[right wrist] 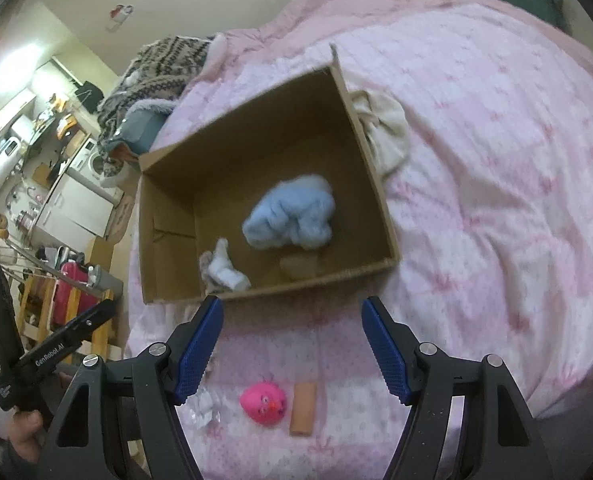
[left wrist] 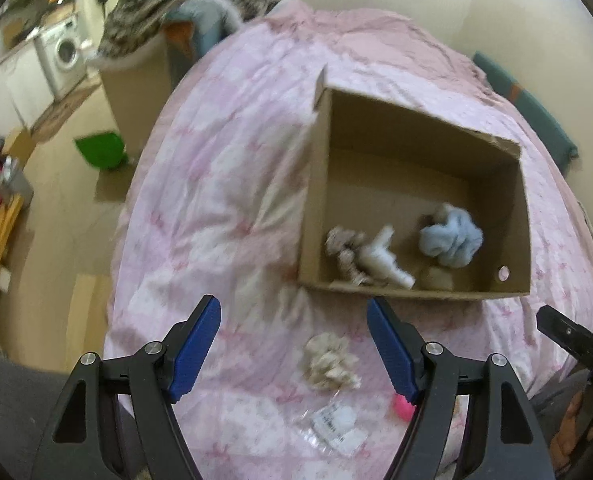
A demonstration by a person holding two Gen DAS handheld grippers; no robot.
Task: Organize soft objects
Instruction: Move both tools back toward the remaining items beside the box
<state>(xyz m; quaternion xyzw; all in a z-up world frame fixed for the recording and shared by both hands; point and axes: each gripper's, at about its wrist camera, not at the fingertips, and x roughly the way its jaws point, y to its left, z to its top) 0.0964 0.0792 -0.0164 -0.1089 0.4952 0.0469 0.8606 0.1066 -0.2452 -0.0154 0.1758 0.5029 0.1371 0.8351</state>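
Note:
An open cardboard box (left wrist: pixel 514 216) (right wrist: pixel 168 216) sits on a pink bed. Inside lie a light blue fluffy cloth (left wrist: pixel 452 238) (right wrist: pixel 292 216), a white soft toy (left wrist: pixel 384 258) (right wrist: pixel 226 270), a speckled grey piece (left wrist: pixel 344 254) and a beige piece (right wrist: pixel 298 266). On the bedcover in front of the box lie a cream fluffy scrunchie (left wrist: pixel 330 362), a clear plastic packet (left wrist: pixel 338 426), a pink ball with a face (right wrist: pixel 264 402) and a tan foam block (right wrist: pixel 303 408). My left gripper (left wrist: pixel 294 346) is open and empty above the scrunchie. My right gripper (right wrist: pixel 292 346) is open and empty above the pink ball.
A cream cloth (right wrist: pixel 384 132) lies against the box's right wall. A patterned knit blanket (left wrist: pixel 184 4) is piled at the bed's far left corner. A teal cushion (left wrist: pixel 524 104) lies by the wall. The bed's left edge drops to a floor with a green bin (left wrist: pixel 100 152).

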